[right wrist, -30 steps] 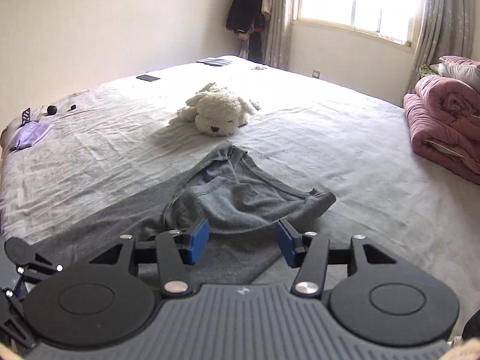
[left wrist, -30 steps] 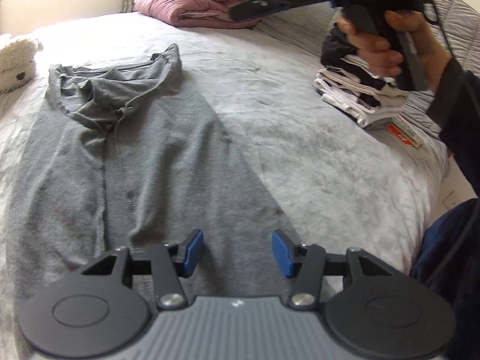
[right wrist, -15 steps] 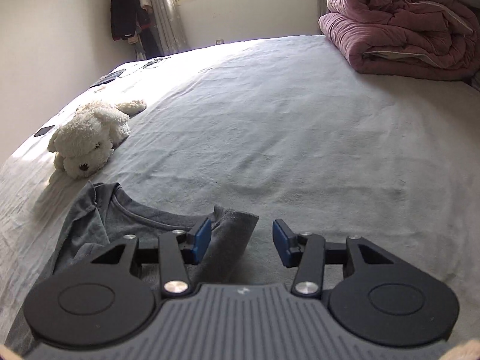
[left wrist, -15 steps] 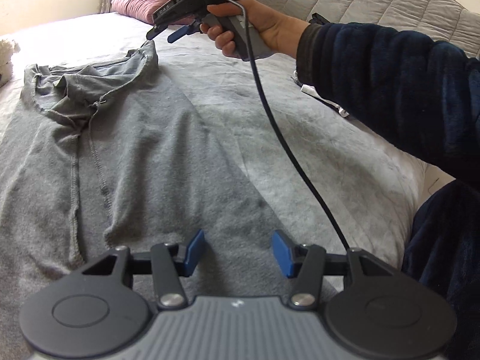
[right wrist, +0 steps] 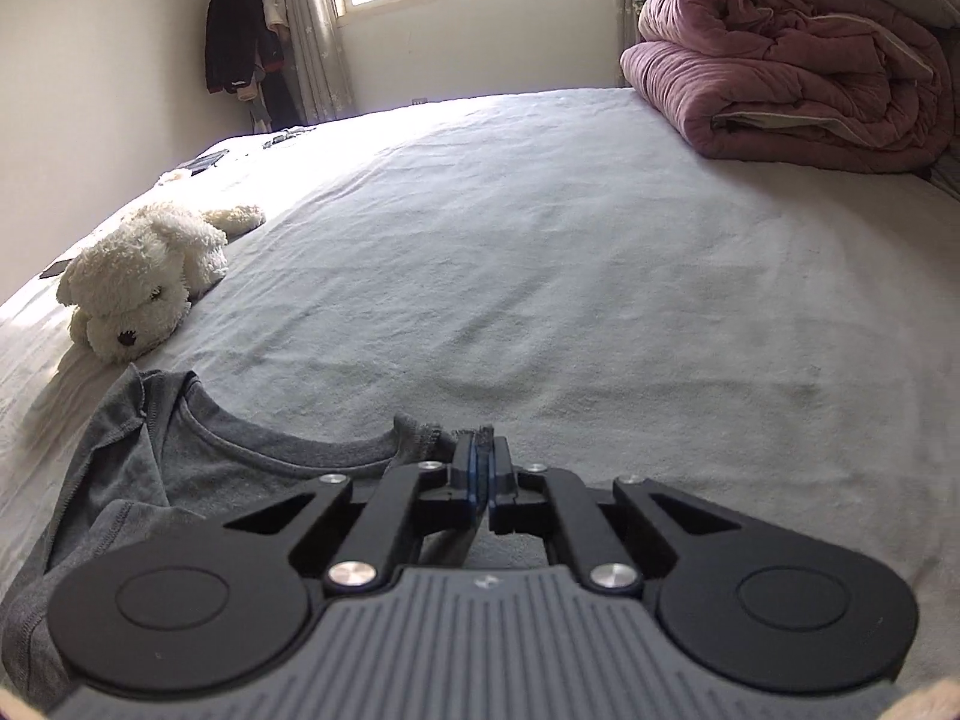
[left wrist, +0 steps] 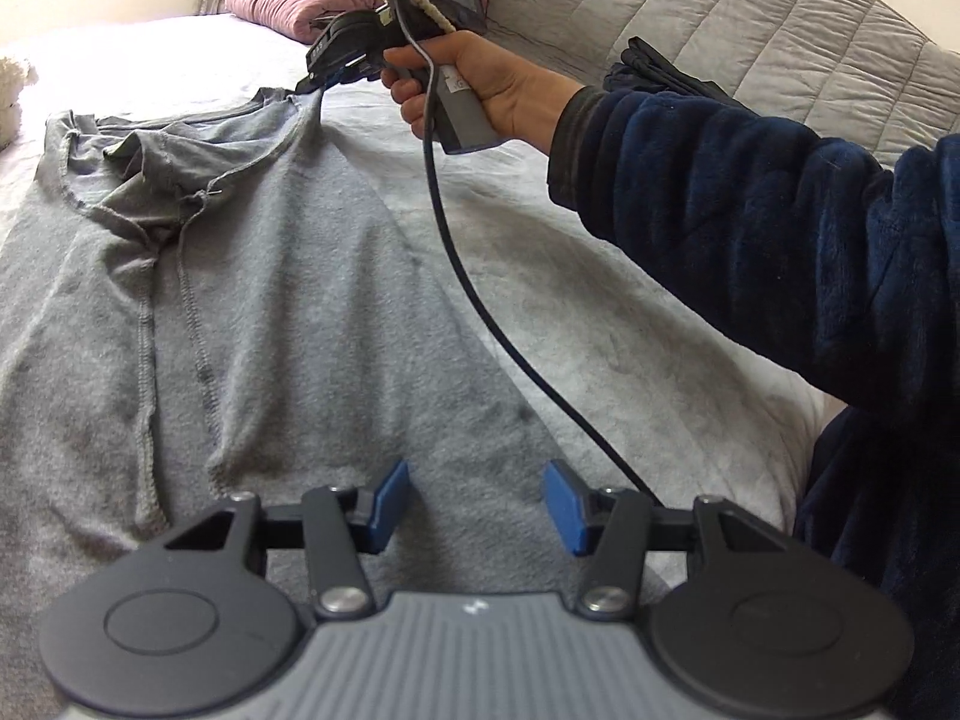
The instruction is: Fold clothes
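A grey T-shirt point(left wrist: 252, 312) lies spread on the bed, its neckline toward the far end and one sleeve crumpled at the upper left. My left gripper point(left wrist: 474, 501) hovers open over the shirt's lower part, nothing between its blue pads. At the far shoulder corner, my right gripper point(left wrist: 309, 83) is shut on the shirt's edge. In the right wrist view the right gripper point(right wrist: 480, 450) pinches the grey shirt point(right wrist: 180, 462) fabric by the collar, pads pressed together. A hand and a dark blue sleeve point(left wrist: 750, 228) hold it.
A white plush dog point(right wrist: 138, 282) lies left of the shirt. A folded pink quilt point(right wrist: 792, 60) sits at the far right of the bed point(right wrist: 540, 252). A grey quilted headboard point(left wrist: 750, 18) and dark folded clothes point(left wrist: 660, 75) are behind the arm. A black cable point(left wrist: 480, 312) trails across the bed.
The right gripper came down to the shirt's far shoulder corner and closed on the fabric. The left gripper stayed over the shirt's lower part, open as before.
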`<action>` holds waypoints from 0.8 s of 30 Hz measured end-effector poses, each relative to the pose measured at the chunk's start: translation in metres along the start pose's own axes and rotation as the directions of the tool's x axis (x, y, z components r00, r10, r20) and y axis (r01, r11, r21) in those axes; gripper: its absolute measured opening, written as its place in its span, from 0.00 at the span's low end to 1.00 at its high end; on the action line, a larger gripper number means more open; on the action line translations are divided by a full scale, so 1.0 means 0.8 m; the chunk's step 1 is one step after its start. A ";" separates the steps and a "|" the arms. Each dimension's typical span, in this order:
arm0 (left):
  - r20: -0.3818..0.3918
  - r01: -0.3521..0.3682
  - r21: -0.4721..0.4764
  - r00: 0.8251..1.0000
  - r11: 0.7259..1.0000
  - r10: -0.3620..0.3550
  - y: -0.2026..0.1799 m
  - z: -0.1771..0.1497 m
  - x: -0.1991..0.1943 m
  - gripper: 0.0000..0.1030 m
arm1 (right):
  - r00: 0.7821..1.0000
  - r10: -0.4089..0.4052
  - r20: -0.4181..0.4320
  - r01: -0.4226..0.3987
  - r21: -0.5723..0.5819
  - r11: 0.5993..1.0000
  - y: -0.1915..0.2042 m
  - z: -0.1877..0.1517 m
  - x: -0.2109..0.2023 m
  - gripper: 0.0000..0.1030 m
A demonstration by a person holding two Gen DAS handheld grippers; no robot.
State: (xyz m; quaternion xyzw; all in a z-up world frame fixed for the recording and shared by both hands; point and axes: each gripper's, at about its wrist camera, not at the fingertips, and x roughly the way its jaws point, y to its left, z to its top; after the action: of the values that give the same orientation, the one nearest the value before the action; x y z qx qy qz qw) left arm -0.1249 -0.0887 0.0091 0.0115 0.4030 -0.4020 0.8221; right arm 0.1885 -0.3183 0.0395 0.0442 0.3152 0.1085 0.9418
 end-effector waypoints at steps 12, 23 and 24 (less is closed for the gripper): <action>-0.001 -0.015 0.033 1.000 0.999 0.015 -0.005 0.001 -0.004 0.50 | 0.981 -0.176 -0.084 0.157 -0.191 0.969 0.027 0.000 0.035 0.15; -0.004 -0.021 0.043 1.000 0.999 0.021 -0.009 0.002 0.000 0.51 | 0.979 0.072 -0.188 -0.127 -0.300 0.945 0.091 0.008 0.015 0.31; -0.004 -0.020 0.043 1.000 0.999 0.021 -0.009 0.002 0.000 0.51 | 0.977 0.103 -0.187 -0.157 -0.300 0.941 0.103 0.006 0.014 0.36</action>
State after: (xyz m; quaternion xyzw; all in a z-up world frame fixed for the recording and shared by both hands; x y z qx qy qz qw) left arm -0.1288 -0.0940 0.0124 0.0343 0.3957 -0.4021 0.8249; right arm 0.1856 -0.2358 0.0488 -0.0942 0.3691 0.2225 0.8974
